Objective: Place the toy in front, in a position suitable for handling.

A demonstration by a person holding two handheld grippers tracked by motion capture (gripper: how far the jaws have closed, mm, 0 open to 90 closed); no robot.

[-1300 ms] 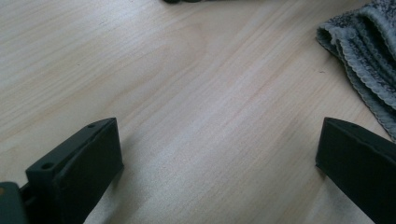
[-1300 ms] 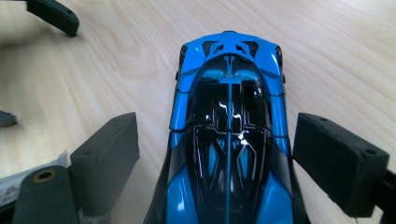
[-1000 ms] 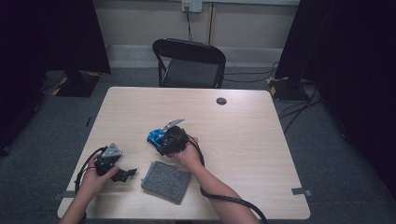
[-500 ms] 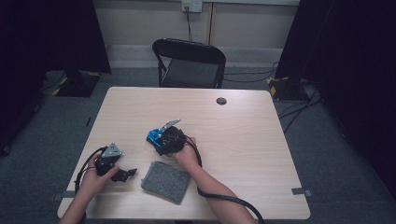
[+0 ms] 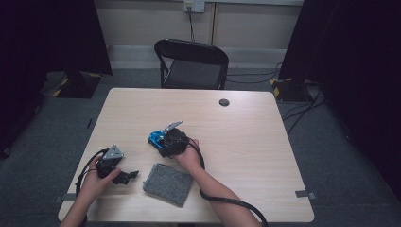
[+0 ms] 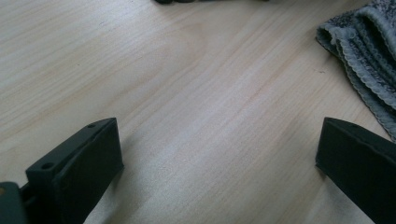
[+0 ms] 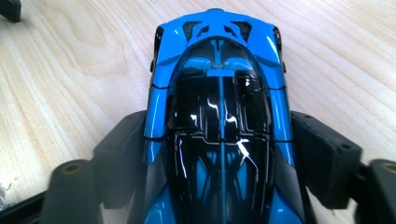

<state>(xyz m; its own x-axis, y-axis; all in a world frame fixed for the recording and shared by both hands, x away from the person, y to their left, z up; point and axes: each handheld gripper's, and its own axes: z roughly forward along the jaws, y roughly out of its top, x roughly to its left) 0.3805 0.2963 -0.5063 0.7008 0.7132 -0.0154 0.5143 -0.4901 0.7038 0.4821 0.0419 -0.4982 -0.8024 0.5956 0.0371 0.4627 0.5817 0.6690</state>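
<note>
On the table [image 5: 246, 142], the grey cloth [image 5: 168, 178] lies between both hands. Beyond the cloth, the right gripper [image 7: 219, 154], jaws just opening slightly, clasps the blue toy car [image 7: 219, 84]. Beside the cloth, the left gripper [image 6: 219, 163] gapes wide, empty.

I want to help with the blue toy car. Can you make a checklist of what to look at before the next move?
1. Toy car sits between the right gripper jaws: ok.
2. Both jaws press firmly on the car's sides: cannot tell; they hug it closely and have just been opening a little.
3. Car rests flat on the table: ok.
4. Left gripper is open with nothing between its jaws: ok.
5. Grey cloth lies apart from the car, out of its way: ok.
6. Cable from the right gripper is clear of the car: ok.
</note>
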